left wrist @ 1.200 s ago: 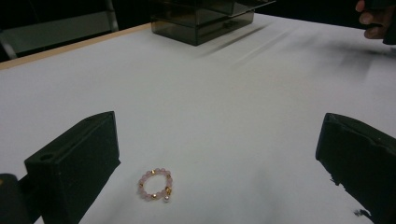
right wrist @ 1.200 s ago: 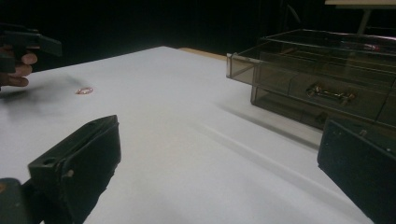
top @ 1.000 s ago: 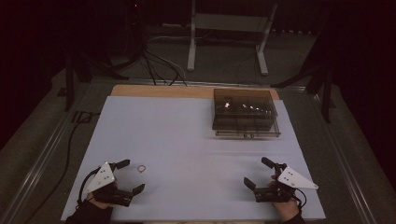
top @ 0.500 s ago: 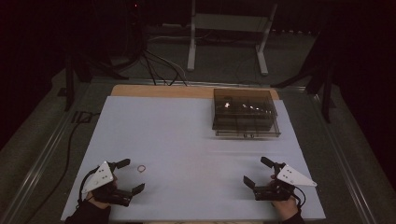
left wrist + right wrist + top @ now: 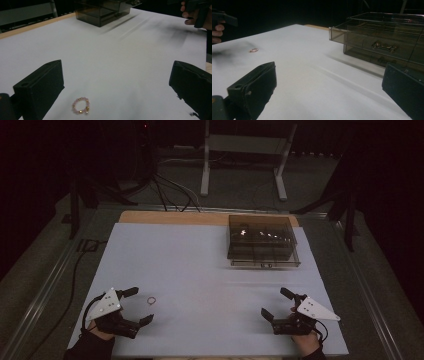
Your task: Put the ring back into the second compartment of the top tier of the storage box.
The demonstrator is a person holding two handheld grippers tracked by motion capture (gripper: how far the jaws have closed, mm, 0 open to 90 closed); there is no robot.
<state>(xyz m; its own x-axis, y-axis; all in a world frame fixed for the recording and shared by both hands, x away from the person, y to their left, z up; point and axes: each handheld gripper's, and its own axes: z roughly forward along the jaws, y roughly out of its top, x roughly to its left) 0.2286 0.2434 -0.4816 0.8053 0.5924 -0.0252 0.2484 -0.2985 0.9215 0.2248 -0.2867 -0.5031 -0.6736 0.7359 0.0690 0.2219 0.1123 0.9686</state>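
Observation:
A small pink bead ring with gold beads (image 5: 151, 300) lies flat on the white table near its front left. My left gripper (image 5: 138, 306) stands open just left of it; in the left gripper view the ring (image 5: 81, 106) rests on the sheet between the wide-apart jaws, close to the left one. My right gripper (image 5: 277, 304) rests open near the front right with nothing between its jaws. A smoky clear drawer box (image 5: 261, 240) stands at the back right, its lower drawer pulled out a little. In the right gripper view the box (image 5: 384, 42) is ahead on the right and the ring (image 5: 253, 50) far left.
The white sheet (image 5: 200, 270) covers the table, with a wooden strip (image 5: 170, 217) at its far edge. A metal rail (image 5: 45, 285) and a cable run along the left side. A stand's legs (image 5: 240, 165) rise on the dark floor beyond.
The left gripper has drifted slightly back and down toward the front edge; the ring and the box have not moved. Both grippers stay open.

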